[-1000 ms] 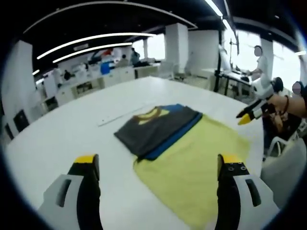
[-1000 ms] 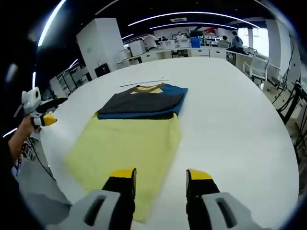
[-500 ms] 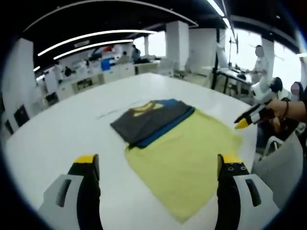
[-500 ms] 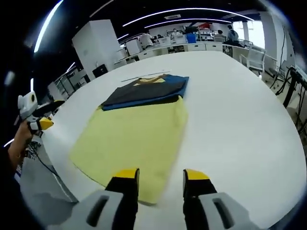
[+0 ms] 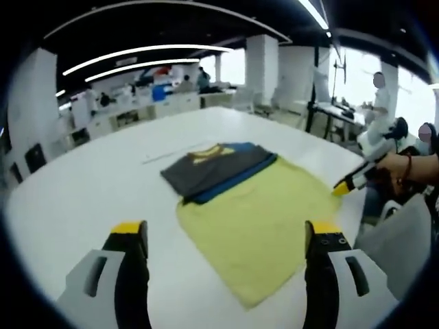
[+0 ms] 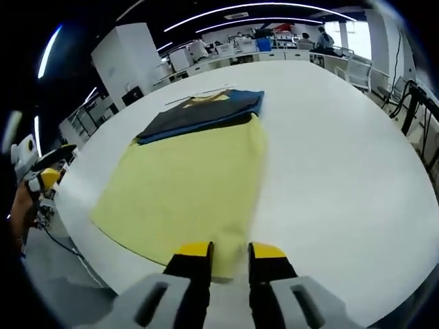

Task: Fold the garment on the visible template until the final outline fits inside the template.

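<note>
Table (image 5: 82, 185): white, holds everything.
Template (image 6: 185, 185): yellow sheet, near half bare.
Garment (image 6: 199, 116): dark, folded, lying at the template's far end, part past its edge.
Left gripper (image 5: 223, 236): wide apart, empty.
Right gripper (image 6: 228, 251): narrow, over the template's near edge; a grip cannot be told.
Left to do: judged, move garment inside outline.

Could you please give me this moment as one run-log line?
garment: folded, on far end of yellow template | left gripper: open, off cloth | right gripper: nearly closed at template's near edge | table: white
</note>
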`<act>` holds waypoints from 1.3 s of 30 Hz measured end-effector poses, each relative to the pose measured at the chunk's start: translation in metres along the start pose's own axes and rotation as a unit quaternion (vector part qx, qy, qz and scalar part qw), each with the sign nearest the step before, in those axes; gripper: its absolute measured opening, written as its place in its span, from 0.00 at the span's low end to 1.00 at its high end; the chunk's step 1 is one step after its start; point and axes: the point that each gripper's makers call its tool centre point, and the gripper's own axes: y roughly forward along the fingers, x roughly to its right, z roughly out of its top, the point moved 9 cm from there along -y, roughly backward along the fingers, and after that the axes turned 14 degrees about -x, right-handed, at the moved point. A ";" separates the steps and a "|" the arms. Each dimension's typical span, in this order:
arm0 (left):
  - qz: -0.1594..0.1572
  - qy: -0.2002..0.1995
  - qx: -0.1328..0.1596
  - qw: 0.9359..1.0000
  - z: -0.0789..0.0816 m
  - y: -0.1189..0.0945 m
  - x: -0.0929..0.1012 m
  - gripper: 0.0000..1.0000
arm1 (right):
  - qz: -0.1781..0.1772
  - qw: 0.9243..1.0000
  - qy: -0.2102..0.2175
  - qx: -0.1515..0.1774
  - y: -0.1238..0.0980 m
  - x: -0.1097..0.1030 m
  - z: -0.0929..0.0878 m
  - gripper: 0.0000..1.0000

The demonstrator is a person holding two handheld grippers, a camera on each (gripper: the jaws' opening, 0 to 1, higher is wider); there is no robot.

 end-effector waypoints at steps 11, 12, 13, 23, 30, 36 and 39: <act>0.012 0.018 -0.011 1.000 -0.007 -0.003 0.003 0.89 | -0.019 1.000 0.009 0.012 0.002 -0.007 0.007 0.00; 0.013 0.018 -0.010 1.000 -0.007 -0.003 0.003 0.90 | -0.022 1.000 0.003 0.008 0.002 -0.008 0.007 0.00; 0.013 0.019 -0.010 1.000 -0.007 -0.004 0.003 0.90 | -0.022 1.000 0.002 0.009 0.001 -0.009 0.008 0.00; 0.014 0.015 -0.009 1.000 -0.010 -0.008 0.003 0.91 | -0.005 1.000 -0.006 0.030 -0.010 -0.022 0.020 0.00; 0.016 0.015 -0.007 1.000 -0.012 -0.011 0.004 0.90 | 0.005 0.998 -0.024 0.050 -0.015 -0.037 0.037 0.00; 0.023 0.021 -0.013 0.999 -0.015 -0.015 0.006 0.89 | 0.016 0.997 -0.044 0.056 -0.012 -0.052 0.052 0.00; 0.023 0.017 -0.013 1.000 -0.016 -0.015 0.006 0.89 | 0.011 0.996 -0.063 0.058 -0.011 -0.060 0.061 0.00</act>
